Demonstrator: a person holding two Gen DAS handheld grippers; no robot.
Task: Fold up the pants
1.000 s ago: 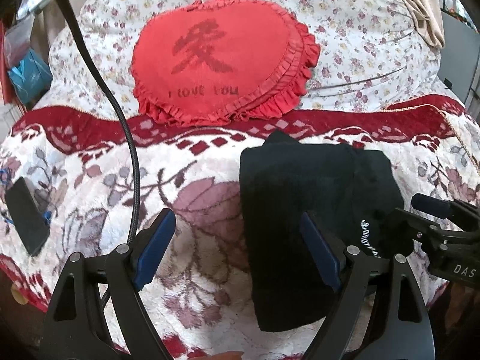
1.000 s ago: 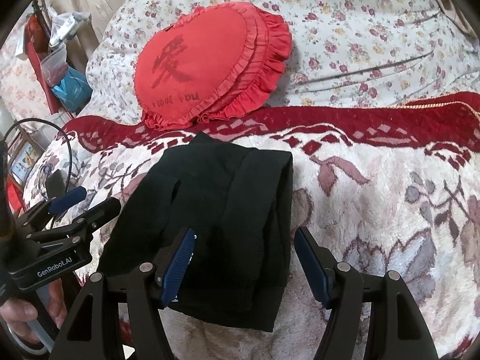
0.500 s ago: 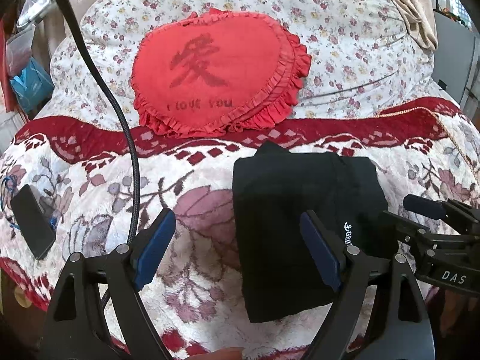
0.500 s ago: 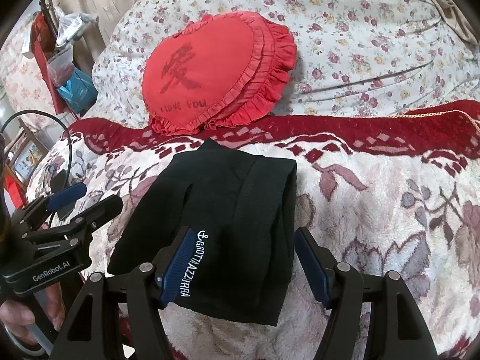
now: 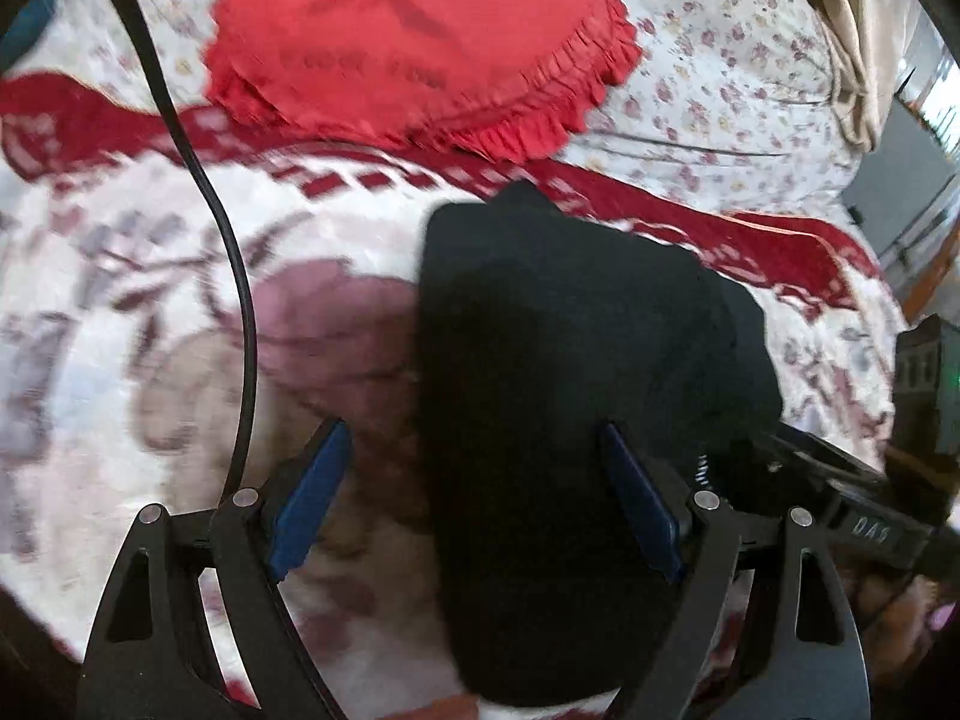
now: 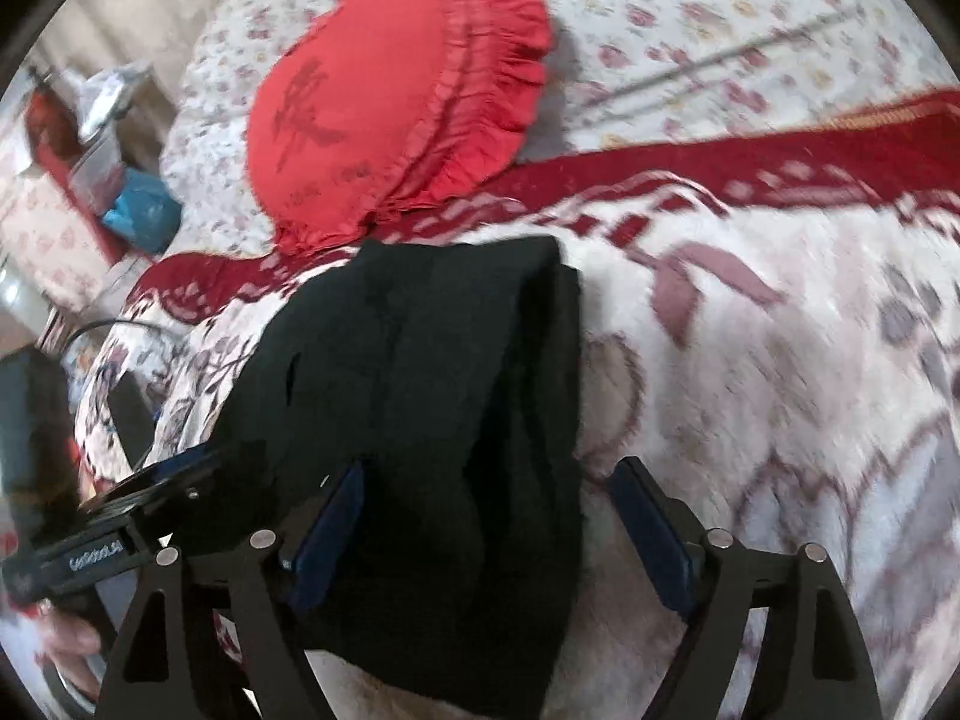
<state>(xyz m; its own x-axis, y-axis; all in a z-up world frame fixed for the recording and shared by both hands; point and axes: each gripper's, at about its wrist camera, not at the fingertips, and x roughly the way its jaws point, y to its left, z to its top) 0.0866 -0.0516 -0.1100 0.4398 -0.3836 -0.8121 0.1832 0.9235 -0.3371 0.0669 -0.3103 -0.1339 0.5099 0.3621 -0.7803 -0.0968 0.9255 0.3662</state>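
The black pants (image 5: 564, 396) lie folded into a thick rectangle on the floral blanket; they also show in the right wrist view (image 6: 432, 420). My left gripper (image 5: 474, 492) is open, its jaws wide apart over the pants' left edge, holding nothing. My right gripper (image 6: 492, 528) is open over the pants' right near edge, holding nothing. The right gripper also shows at the right of the left wrist view (image 5: 840, 480), and the left gripper at the left of the right wrist view (image 6: 120, 516). Both views are motion-blurred.
A red heart-shaped cushion (image 5: 420, 42) lies behind the pants, also in the right wrist view (image 6: 390, 120). A black cable (image 5: 240, 300) hangs at the left. The blanket (image 6: 780, 390) has a red border. Clutter (image 6: 120, 192) stands beside the bed at the left.
Both grippers have moved in closer and lower over the folded pants, which now fill more of each view. The white label seen before is out of sight. Both stay open.
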